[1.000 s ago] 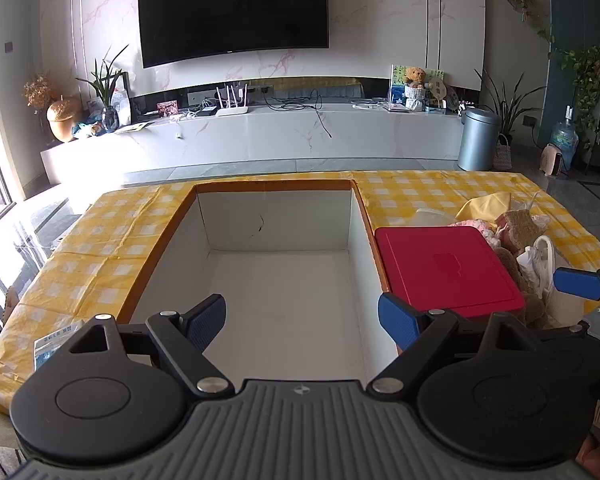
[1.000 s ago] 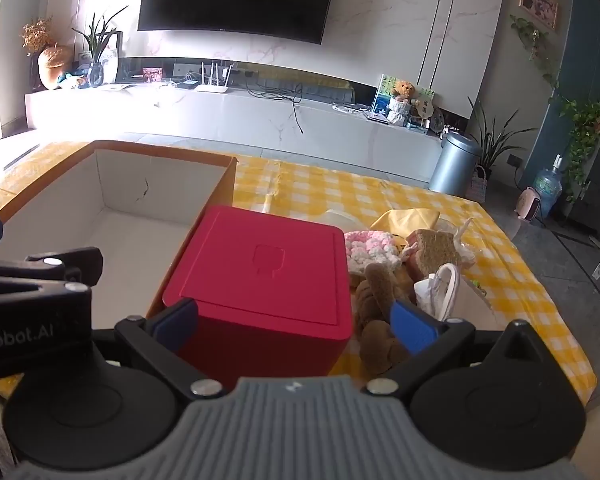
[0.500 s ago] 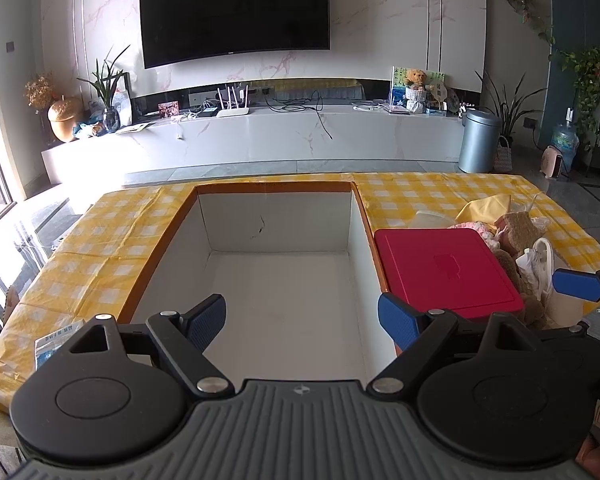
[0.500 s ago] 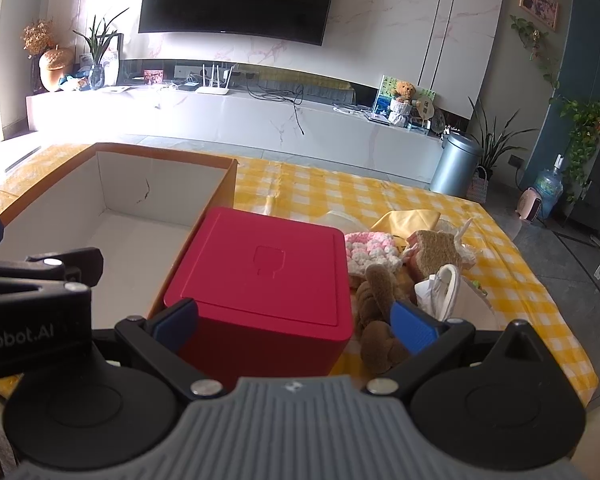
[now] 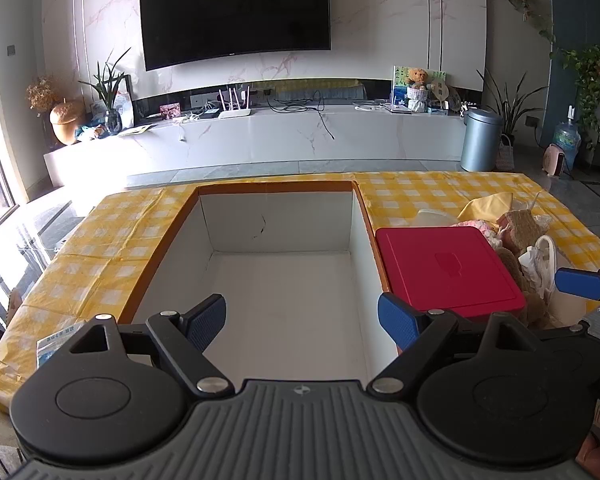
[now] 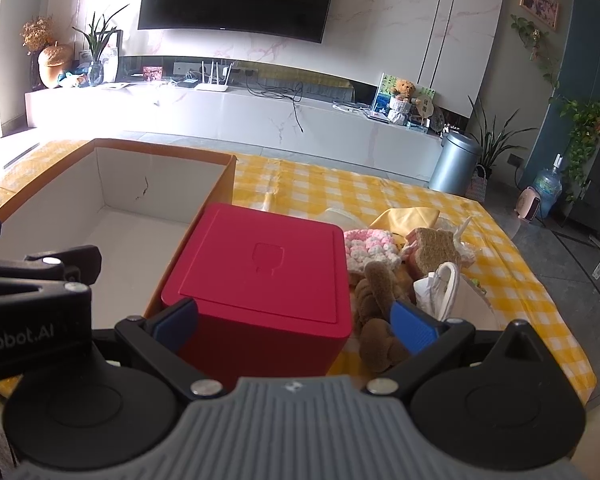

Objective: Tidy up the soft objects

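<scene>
An open cardboard box [image 5: 284, 296] with white inner walls sits on the yellow checked table; it also shows in the right wrist view [image 6: 112, 208]. A red lidded box [image 6: 268, 276] stands right of it [image 5: 444, 264]. Soft things lie in a pile to its right: a brown plush toy [image 6: 376, 304], a pink crochet piece [image 6: 368, 248], a brown sponge-like pad [image 6: 436, 256], a yellow cloth [image 6: 408, 216]. My left gripper [image 5: 302, 322] is open over the cardboard box's near end. My right gripper [image 6: 296, 322] is open, empty, with the red box's near corner between its jaws.
A white bag with handles [image 6: 444, 288] lies in the pile. A small printed packet [image 5: 58, 344] lies at the table's near left corner. The table [image 6: 380, 192] ends at the right above a grey floor. A TV wall and white bench stand beyond.
Nothing has visibly moved apart from a very slight shift of both views.
</scene>
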Tool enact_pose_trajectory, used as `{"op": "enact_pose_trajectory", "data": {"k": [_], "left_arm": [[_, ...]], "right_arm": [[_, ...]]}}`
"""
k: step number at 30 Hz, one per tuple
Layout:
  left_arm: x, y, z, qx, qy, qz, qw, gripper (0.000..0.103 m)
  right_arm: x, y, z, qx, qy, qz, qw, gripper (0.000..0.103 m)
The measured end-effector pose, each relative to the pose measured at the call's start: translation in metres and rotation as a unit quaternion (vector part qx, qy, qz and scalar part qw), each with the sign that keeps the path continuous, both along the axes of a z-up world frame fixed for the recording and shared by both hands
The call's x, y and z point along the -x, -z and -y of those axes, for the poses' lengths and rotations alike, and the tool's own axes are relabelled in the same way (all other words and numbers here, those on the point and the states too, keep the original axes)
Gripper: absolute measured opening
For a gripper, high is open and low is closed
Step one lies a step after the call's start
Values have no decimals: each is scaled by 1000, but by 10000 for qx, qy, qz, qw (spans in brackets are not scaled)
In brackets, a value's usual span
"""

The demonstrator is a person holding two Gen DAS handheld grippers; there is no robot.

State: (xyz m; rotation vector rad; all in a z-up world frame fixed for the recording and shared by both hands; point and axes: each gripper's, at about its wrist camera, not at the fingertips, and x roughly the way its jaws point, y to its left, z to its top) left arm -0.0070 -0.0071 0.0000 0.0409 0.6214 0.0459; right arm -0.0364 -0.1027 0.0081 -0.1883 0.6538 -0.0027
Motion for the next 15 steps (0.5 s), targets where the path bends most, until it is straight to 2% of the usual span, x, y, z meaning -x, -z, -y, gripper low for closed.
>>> {"op": "enact_pose_trajectory", "data": {"k": [15], "left_arm": [[0, 1, 1, -83, -12, -22, 10000, 101]], "right_arm": [[0, 2, -2, 61, -7, -47, 10000, 101]]}}
